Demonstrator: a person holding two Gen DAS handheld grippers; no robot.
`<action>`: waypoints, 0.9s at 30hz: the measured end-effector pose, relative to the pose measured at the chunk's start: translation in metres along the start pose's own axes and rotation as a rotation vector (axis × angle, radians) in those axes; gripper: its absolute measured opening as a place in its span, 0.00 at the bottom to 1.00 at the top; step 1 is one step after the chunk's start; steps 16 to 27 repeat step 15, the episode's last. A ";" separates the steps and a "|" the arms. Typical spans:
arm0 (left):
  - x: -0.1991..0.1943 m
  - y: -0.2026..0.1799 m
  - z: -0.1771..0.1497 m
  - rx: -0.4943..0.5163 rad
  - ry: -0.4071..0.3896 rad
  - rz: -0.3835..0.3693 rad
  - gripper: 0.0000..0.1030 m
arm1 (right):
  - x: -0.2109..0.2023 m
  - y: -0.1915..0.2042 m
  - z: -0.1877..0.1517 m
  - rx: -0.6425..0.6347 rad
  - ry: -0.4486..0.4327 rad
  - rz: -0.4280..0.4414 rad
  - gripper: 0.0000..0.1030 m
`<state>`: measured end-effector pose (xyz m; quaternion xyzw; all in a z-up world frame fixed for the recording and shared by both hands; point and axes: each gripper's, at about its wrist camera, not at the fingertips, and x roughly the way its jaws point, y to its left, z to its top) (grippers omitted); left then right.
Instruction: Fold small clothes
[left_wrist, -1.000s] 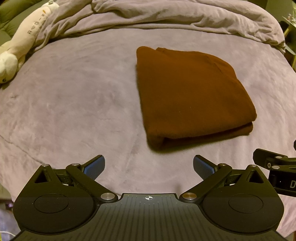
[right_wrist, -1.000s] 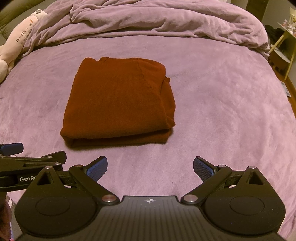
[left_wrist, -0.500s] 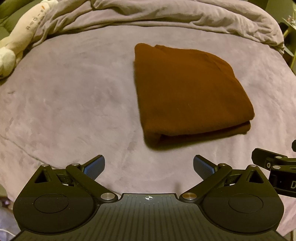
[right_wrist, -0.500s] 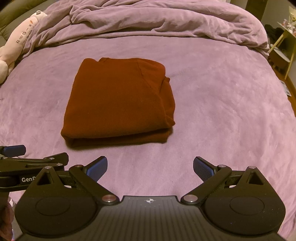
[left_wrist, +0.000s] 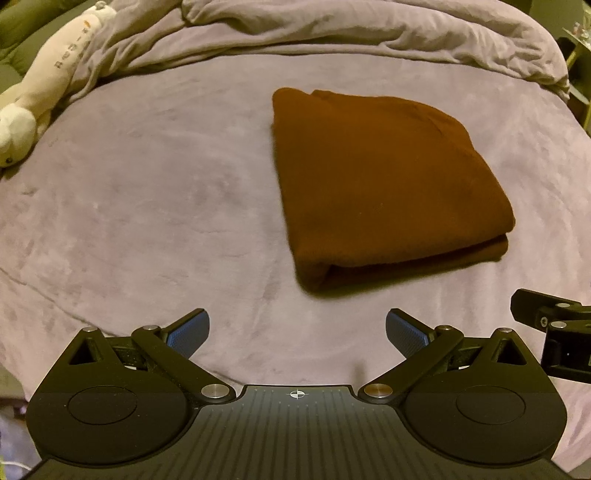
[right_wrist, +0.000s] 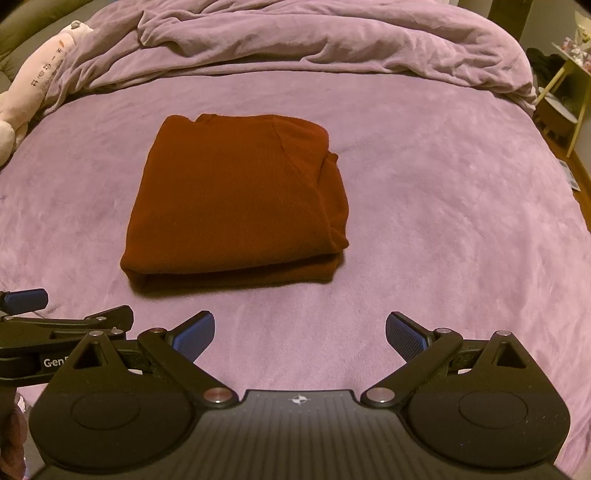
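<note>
While the folded brown garment (right_wrist: 236, 199) lies on the bed (right_wrist: 443, 221), both grippers hover short of it. Left gripper (left_wrist: 297, 328) fingers released, right gripper (right_wrist: 300, 328) fingers released, nothing held.

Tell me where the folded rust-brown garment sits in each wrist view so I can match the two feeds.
Left wrist: folded garment right of centre, beyond the open left gripper.
Right wrist: folded garment left of centre, beyond the open right gripper.
Shared landmark: the cream plush toy at the upper left edge of both views.
</note>
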<state>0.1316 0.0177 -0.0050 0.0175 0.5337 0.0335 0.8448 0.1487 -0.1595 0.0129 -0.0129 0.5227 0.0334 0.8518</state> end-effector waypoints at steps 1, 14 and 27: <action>0.000 0.000 0.000 0.001 0.000 0.001 1.00 | 0.000 0.000 0.000 0.000 0.000 0.000 0.96; -0.003 -0.001 -0.002 0.013 -0.003 0.002 1.00 | -0.003 0.000 -0.002 0.003 -0.004 -0.006 0.96; -0.003 -0.002 -0.002 0.014 -0.002 0.004 1.00 | -0.003 0.000 -0.002 0.004 -0.003 -0.006 0.96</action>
